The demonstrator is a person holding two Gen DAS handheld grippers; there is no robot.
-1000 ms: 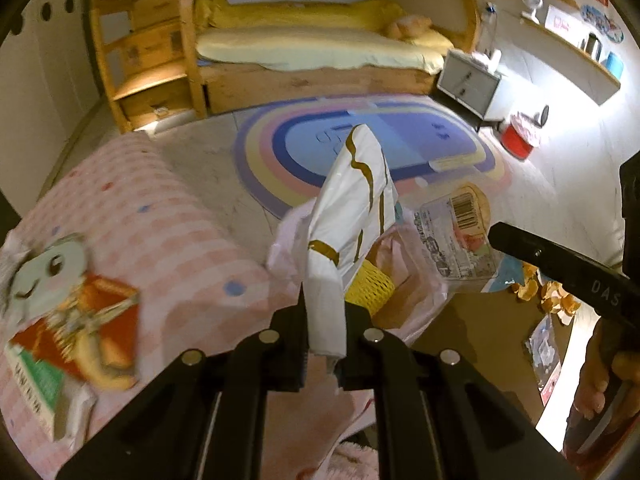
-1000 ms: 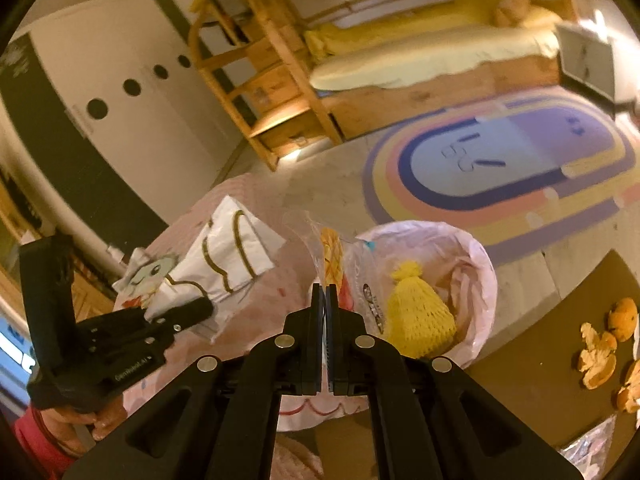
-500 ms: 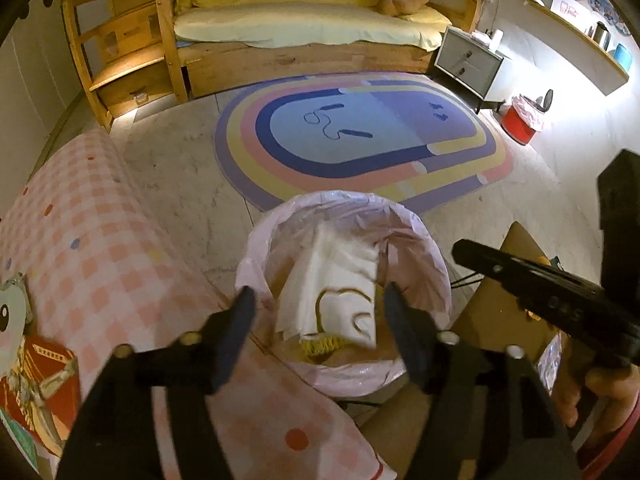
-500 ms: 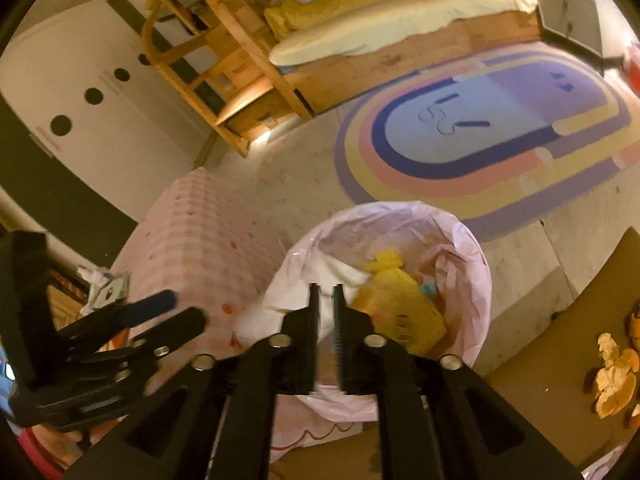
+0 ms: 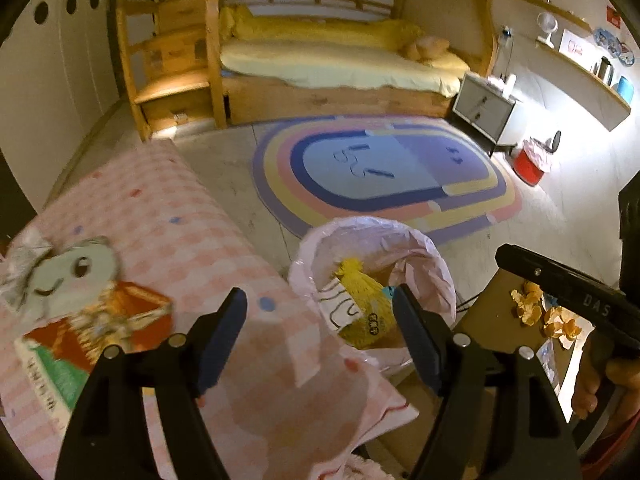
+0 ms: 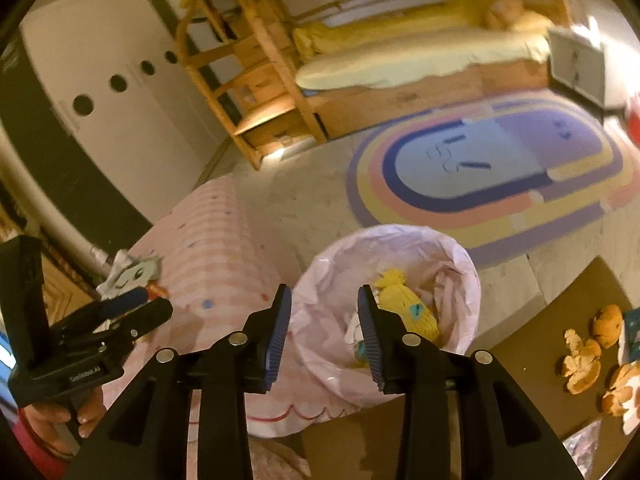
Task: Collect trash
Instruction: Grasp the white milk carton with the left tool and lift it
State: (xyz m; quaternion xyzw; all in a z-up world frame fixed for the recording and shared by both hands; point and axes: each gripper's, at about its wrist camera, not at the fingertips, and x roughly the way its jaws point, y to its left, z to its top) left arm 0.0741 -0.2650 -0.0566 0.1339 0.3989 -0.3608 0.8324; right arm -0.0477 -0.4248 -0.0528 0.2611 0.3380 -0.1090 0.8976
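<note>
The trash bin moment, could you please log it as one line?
left claw: open, empty | right claw: open, empty | trash bin: holds yellow net, white wrapper | orange peels: uncollected

Ahead of my claws, the bin liner is pale pink, the net bag inside it yellow. Left of them the tablecloth is pink-and-white check with red and blue dots. To my right, orange peels lie on brown cardboard. Beyond, the rug has rainbow bands.
</note>
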